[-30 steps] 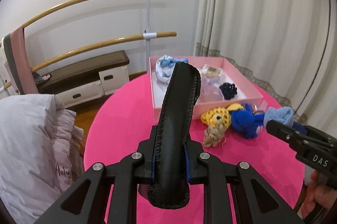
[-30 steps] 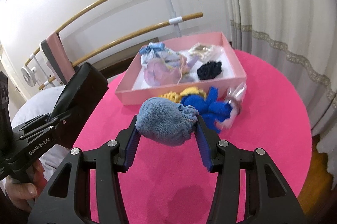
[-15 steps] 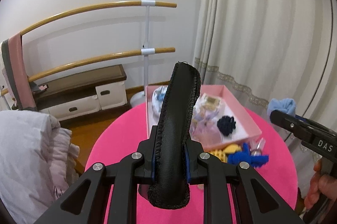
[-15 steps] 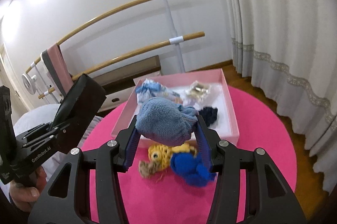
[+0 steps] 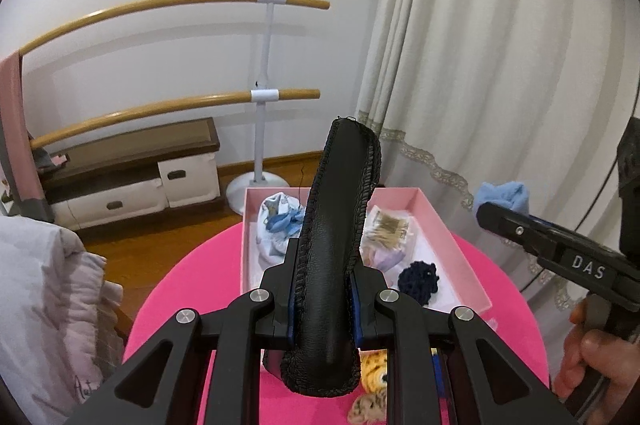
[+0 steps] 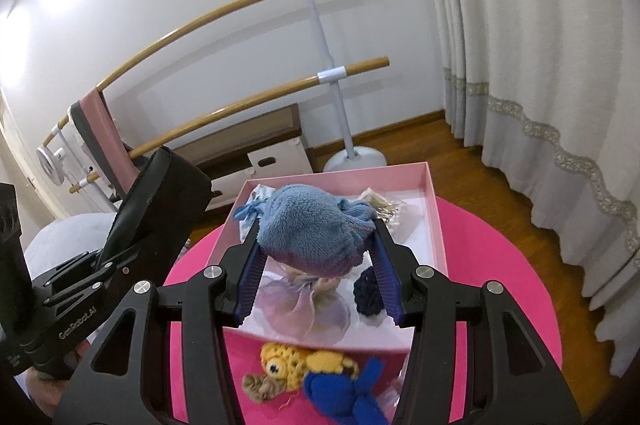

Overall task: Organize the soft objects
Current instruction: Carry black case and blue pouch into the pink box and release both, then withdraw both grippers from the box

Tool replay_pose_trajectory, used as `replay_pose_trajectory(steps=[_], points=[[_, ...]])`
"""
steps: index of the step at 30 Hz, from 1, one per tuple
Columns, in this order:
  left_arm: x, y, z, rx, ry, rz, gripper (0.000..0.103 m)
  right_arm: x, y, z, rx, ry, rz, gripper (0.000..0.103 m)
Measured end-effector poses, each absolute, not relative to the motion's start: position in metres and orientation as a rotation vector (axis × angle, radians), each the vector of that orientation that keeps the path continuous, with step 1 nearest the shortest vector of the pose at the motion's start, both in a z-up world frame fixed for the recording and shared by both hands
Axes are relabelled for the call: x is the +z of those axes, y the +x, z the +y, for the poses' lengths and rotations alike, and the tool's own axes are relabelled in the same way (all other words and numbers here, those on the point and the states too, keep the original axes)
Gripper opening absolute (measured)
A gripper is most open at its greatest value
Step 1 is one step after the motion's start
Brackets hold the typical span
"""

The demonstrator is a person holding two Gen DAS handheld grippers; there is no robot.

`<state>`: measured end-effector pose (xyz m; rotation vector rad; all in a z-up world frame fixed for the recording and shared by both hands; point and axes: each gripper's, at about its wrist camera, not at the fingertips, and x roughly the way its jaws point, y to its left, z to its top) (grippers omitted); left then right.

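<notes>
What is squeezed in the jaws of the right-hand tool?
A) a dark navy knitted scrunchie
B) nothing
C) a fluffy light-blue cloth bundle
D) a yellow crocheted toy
C: the right gripper has its jaws pressed on the fluffy light-blue cloth bundle, held above the pink box.

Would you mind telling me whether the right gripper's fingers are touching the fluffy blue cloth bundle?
Touching. The right wrist view shows the blue cloth bundle squeezed between the right gripper fingers, both ribbed blue pads pressing into its sides, above the pink box.
</notes>
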<state>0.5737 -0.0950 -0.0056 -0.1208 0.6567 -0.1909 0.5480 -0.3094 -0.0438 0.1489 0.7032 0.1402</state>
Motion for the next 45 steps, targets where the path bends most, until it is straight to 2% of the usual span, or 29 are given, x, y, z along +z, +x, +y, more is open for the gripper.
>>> replay_pose_trajectory(steps=[21, 28, 29, 31, 33, 34, 36, 38, 39, 45], points=[[-0.04, 0.699, -0.104, -0.208, -0.191, 0.773, 0.017, -0.086, 0.606, -0.331, 0.099, 0.182, 0.817, 0.047], [-0.055, 0.727, -0.109, -0.189, -0.178, 0.819, 0.023, -0.096, 0.616, -0.33, 0.083, 0.185, 0.847, 0.048], [-0.057, 0.731, -0.11, -0.183, -0.175, 0.825, 0.026, -0.098, 0.618, -0.329, 0.082, 0.185, 0.85, 0.048], [-0.06, 0.73, -0.112, -0.166, -0.172, 0.831, 0.039, -0.101, 0.62, -0.328, 0.078, 0.189, 0.86, 0.05], [-0.06, 0.728, -0.112, -0.144, -0.169, 0.821, 0.069, -0.104, 0.621, -0.328, 0.077, 0.193, 0.868, 0.055], [-0.058, 0.724, -0.112, -0.13, -0.165, 0.805, 0.074, -0.105, 0.621, -0.329, 0.073, 0.197, 0.87, 0.058], [-0.054, 0.715, -0.111, -0.106, -0.156, 0.774, 0.091, -0.108, 0.621, -0.33, 0.066, 0.202, 0.876, 0.082], [-0.05, 0.707, -0.108, -0.09, -0.151, 0.753, 0.101, -0.108, 0.616, -0.332, 0.071, 0.221, 0.864, 0.098], [-0.048, 0.703, -0.107, -0.079, -0.148, 0.742, 0.103, -0.107, 0.614, -0.332, 0.07, 0.228, 0.86, 0.103], [-0.037, 0.674, -0.103, -0.026, -0.117, 0.695, 0.103, -0.089, 0.59, -0.336, 0.021, 0.24, 0.8, 0.103]])
